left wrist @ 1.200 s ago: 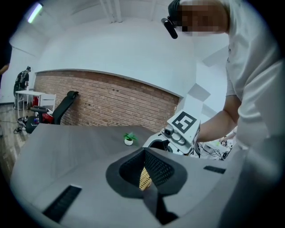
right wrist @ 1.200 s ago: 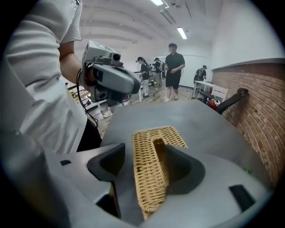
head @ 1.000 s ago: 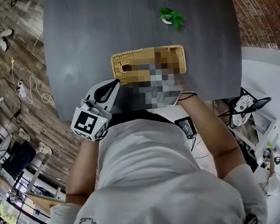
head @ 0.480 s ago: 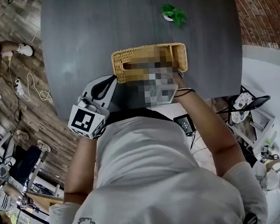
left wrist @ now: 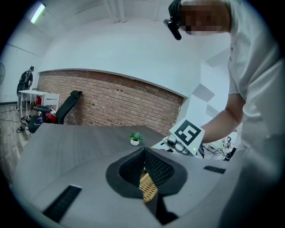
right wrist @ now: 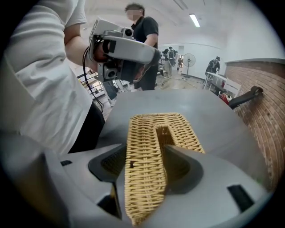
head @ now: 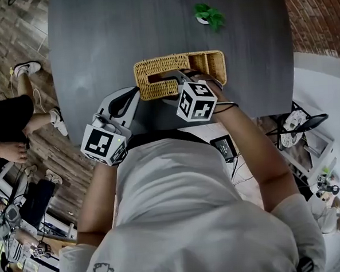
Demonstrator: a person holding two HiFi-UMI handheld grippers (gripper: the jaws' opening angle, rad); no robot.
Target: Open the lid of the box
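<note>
1. The wicker box (head: 221,66) sat on the grey table (head: 95,45), close to the edge nearest the person. A small plant (head: 208,16) stood well apart beyond it.
2. The lid (head: 157,67) covered the left part of the box, and the right end showed its open inside.
3. The right gripper (head: 158,81) reached over the box's near side, pointing steeply down. Its marker cube (head: 196,100) sat just on the person's side of the box.
4. In the right gripper view its jaws stood wide, one on either side of the lid's woven edge. They had just been closing a little, and both pads lay against the wicker, so it gripped the lid.
5. The left gripper (head: 134,97) lay low at the box's near left corner, touching it.
6. In the left gripper view its jaws were almost together, with a sliver of wicker pinched between them, so it held the box.
7. A bystander's legs (head: 8,122) showed on the wood floor (head: 38,140), left of the table.
</note>
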